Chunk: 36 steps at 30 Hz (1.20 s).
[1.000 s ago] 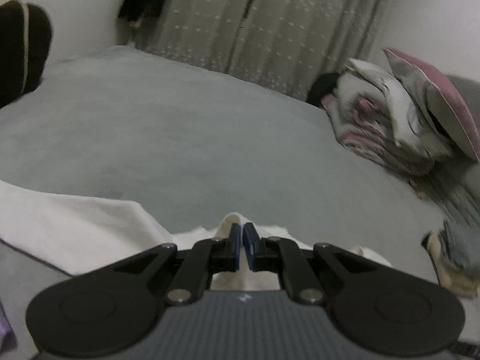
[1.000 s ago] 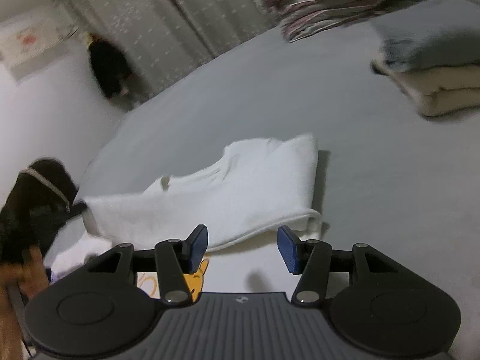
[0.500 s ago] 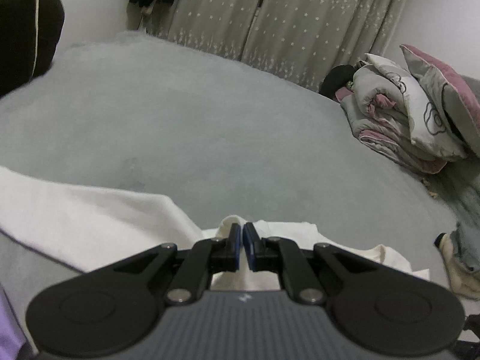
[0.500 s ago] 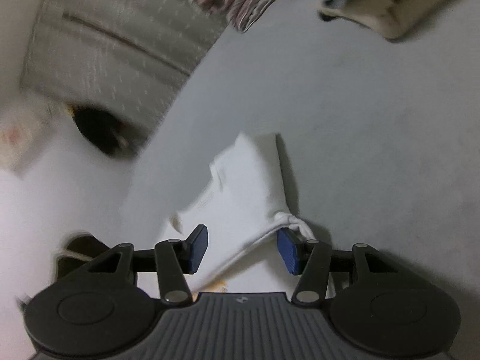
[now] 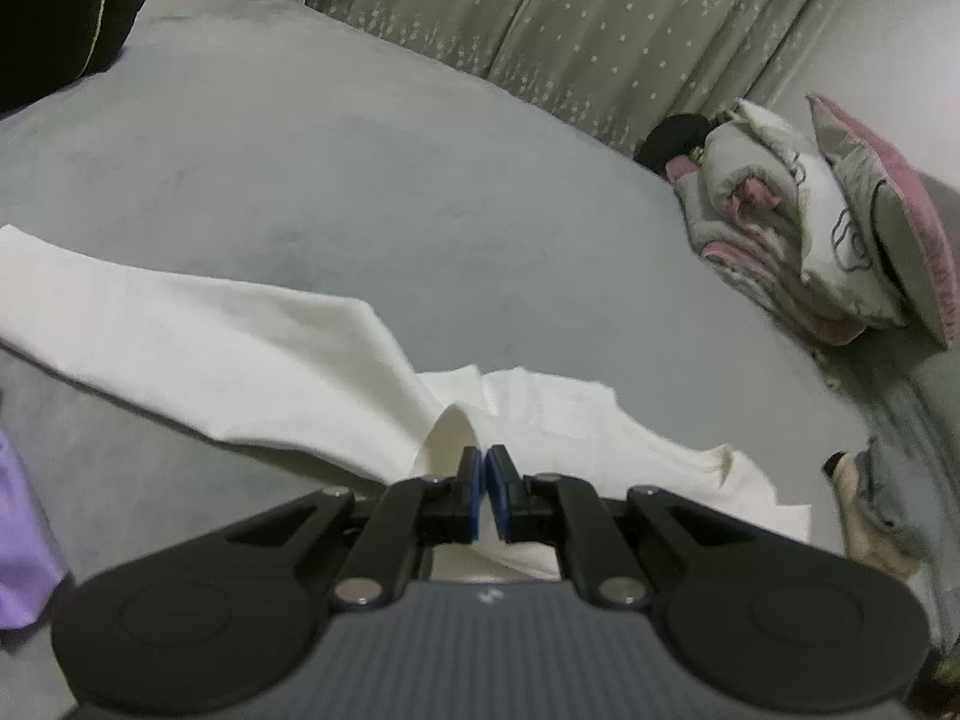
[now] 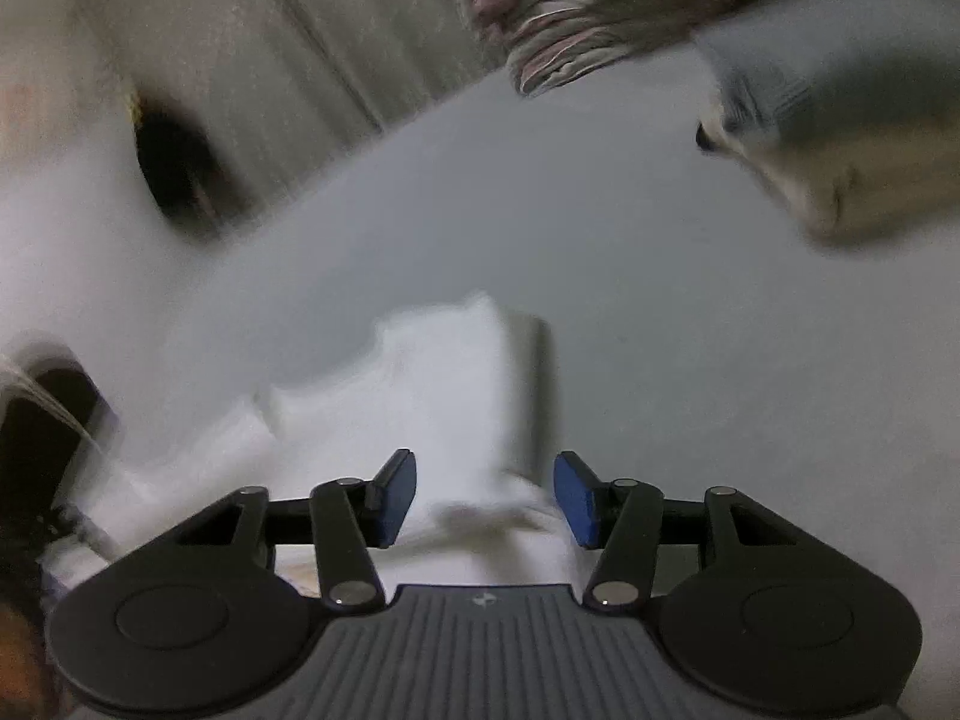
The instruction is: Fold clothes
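A white garment (image 5: 252, 354) lies on the grey bed, partly folded, one long part stretching to the left. My left gripper (image 5: 483, 468) is shut on a pinched-up fold of the white garment near its middle. In the right wrist view, which is blurred, the same white garment (image 6: 444, 396) lies just ahead of my right gripper (image 6: 485, 495). That gripper is open and its blue pads straddle the garment's near folded edge without holding it.
The grey bed (image 5: 336, 156) stretches ahead. Bundled pink-grey bedding and a pillow (image 5: 828, 240) lie at the right. A stack of folded grey and beige clothes (image 6: 840, 138) sits at the far right. A purple cloth (image 5: 18, 540) lies at the left edge. Curtains (image 5: 570, 18) hang behind.
My left gripper has lifted and tilted down, still holding the fold, so more of the garment shows. My right gripper has swung quickly and come closer over the garment's near edge, still open.
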Tool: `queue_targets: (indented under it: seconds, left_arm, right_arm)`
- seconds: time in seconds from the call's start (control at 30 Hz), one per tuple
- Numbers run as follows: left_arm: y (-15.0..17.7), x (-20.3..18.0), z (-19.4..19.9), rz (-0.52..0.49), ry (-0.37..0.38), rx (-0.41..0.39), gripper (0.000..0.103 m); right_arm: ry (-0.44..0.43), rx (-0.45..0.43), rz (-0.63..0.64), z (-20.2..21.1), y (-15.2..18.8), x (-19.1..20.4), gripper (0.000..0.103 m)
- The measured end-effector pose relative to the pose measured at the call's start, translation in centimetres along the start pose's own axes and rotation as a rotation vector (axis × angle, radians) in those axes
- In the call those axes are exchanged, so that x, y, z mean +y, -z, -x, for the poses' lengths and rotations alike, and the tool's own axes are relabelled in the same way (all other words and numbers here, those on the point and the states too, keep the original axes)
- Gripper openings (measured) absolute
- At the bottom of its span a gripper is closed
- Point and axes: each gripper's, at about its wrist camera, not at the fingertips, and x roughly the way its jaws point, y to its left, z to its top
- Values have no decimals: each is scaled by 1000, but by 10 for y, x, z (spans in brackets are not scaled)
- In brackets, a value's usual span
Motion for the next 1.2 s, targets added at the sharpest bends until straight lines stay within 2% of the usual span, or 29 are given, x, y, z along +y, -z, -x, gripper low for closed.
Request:
queue_targets:
  seconds: [0.03, 0.07, 0.17, 0.23, 0.27, 0.3, 0.33, 0.37, 0.5, 0.53, 0.6, 0.63, 0.67, 0.7, 0.8, 0.9, 0.97, 1.07, 1.2]
  left_arm:
    - [0, -1, 4, -3, 7, -7, 5]
    - [-1, -1, 7, -8, 12, -14, 5]
    - [-3, 1, 6, -14, -9, -18, 5]
    - [-6, 7, 0, 14, -20, 11, 5]
    - [-6, 9, -2, 22, -21, 21, 5]
    - [-5, 9, -3, 16, -22, 22, 5]
    - [-5, 9, -3, 10, -22, 22, 5]
    - [-5, 9, -2, 1, -21, 22, 5]
    - [-2, 8, 1, 3, -12, 53, 5]
    - [-2, 7, 8, 14, 16, 63, 5]
    - [-1, 4, 21, 36, 72, 84, 5]
    - [0, 2, 27, 47, 100, 94, 5]
    - [0, 1, 34, 58, 128, 104, 5]
    - [0, 0, 40, 65, 150, 107, 5]
    - [0, -5, 59, 69, 169, 70, 5]
    - [-1, -1, 67, 108, 183, 67, 5]
    - [-1, 1, 68, 126, 178, 71, 5]
    - [0, 4, 69, 154, 171, 77, 5]
    - [2, 10, 72, 202, 161, 90, 5]
  right_arm:
    - [42, 2, 28, -1, 2, 2, 11]
    - [72, 5, 42, -2, 3, 2, 5]
    - [29, 10, -5, -1, 0, -6, 5]
    - [-58, -14, -31, 4, -8, -13, 6]
    - [-88, -30, -40, 6, -13, -17, 15]
    - [-79, -53, -43, 4, -19, -19, 35]
    - [-72, -68, -50, 1, -24, -22, 45]
    - [-68, -62, -68, -6, -27, -25, 49]
    - [-75, -26, -118, -37, -36, -34, 49]
    - [-74, -8, -86, -46, -36, -29, 49]
    - [-26, -14, 78, -58, -32, -10, 46]
    - [-22, -36, 140, -55, -32, -3, 41]
    - [-19, -57, 201, -53, -31, 4, 30]
    - [-22, -77, 248, -49, -30, 10, 27]
    - [-65, -90, 266, -40, -28, 15, 27]
    - [-52, -60, 294, -31, -20, 19, 27]
    - [-69, -38, 357, -19, -11, 27, 29]
    - [-119, -8, 553, -3, 10, 50, 44]
    - [-158, -33, 888, 12, 59, 94, 48]
